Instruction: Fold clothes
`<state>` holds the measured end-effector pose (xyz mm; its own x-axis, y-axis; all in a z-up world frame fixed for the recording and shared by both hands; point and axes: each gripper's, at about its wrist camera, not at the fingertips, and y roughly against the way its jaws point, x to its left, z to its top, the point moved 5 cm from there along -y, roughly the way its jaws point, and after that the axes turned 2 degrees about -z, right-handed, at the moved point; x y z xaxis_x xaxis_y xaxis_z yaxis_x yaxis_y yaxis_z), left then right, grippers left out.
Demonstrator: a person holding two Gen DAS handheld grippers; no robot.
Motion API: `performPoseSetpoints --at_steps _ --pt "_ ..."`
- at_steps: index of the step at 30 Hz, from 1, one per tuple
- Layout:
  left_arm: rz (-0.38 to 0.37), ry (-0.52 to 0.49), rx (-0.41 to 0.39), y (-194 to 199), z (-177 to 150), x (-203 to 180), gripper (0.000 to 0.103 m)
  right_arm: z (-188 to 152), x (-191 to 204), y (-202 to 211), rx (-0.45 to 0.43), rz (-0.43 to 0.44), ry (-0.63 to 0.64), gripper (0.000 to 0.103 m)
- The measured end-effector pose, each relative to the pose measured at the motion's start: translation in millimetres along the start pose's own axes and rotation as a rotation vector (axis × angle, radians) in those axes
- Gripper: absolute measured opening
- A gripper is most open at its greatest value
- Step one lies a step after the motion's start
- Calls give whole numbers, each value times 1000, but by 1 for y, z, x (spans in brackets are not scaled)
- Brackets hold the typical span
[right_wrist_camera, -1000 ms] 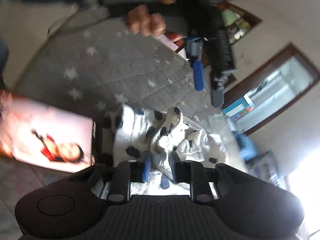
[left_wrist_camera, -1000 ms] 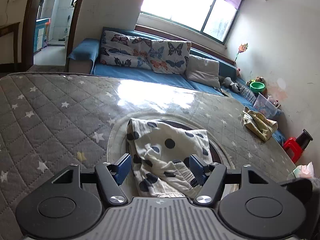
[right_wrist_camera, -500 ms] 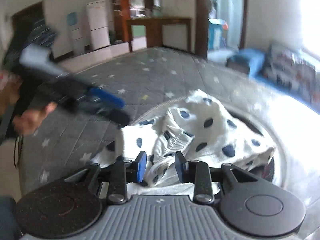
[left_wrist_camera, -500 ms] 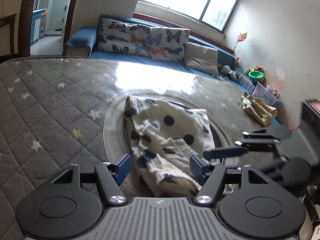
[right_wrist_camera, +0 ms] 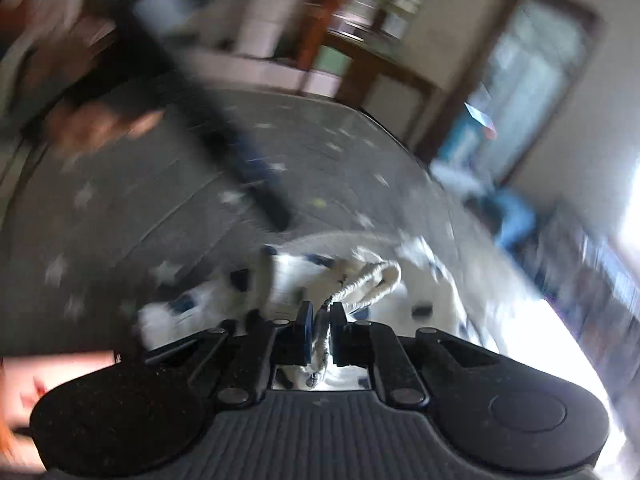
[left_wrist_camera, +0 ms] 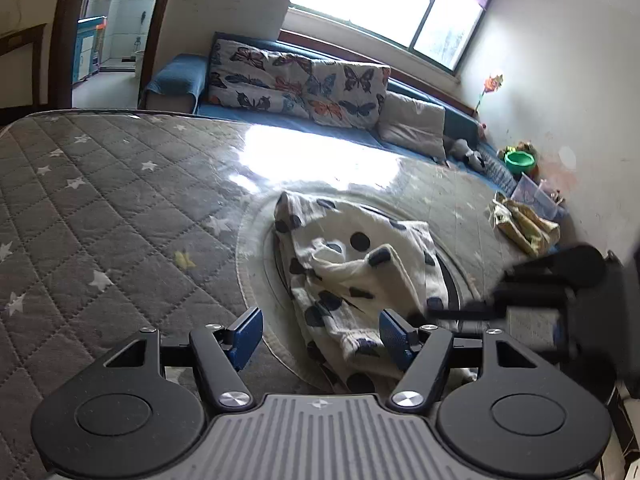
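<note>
A white garment with dark polka dots [left_wrist_camera: 360,248] lies crumpled on the grey star-quilted mattress [left_wrist_camera: 100,200]. My left gripper [left_wrist_camera: 320,326] hangs over its near end, open, and the cloth lies loose between the blue pads without touching them. The right gripper [left_wrist_camera: 520,300] shows as a dark blur at the garment's right edge. In the blurred right wrist view, my right gripper [right_wrist_camera: 320,320] is shut on a white braided cord [right_wrist_camera: 368,280] of the garment [right_wrist_camera: 424,292], with the cord looping out ahead of the pads. The left gripper [right_wrist_camera: 256,176] crosses that view as a dark bar.
A blue sofa with butterfly cushions [left_wrist_camera: 296,80] runs along the mattress's far side under the window. A yellow cloth [left_wrist_camera: 524,228] lies near the right edge, with a green bowl [left_wrist_camera: 519,160] behind it. A person's hand [right_wrist_camera: 92,128] holds the left gripper. A doorway [left_wrist_camera: 108,32] opens at the far left.
My right gripper's jaws have shut on the garment's cord, and it has swung and rolled, blurring its view. It now shows at the right of the left wrist view. The left gripper stayed open.
</note>
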<state>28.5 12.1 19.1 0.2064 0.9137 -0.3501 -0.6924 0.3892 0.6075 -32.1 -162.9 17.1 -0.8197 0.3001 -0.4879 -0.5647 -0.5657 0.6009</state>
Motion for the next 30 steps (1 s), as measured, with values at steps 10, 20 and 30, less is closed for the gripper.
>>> performPoseSetpoints --at_steps 10,20,30 --pt "-12 21 -28 6 9 2 68 -13 26 22 14 -27 160 17" --pt "-65 38 29 -24 18 -7 66 -22 1 12 98 60 -153 24" --pt "-107 36 42 -28 15 -12 11 -17 -8 12 109 40 -181 6"
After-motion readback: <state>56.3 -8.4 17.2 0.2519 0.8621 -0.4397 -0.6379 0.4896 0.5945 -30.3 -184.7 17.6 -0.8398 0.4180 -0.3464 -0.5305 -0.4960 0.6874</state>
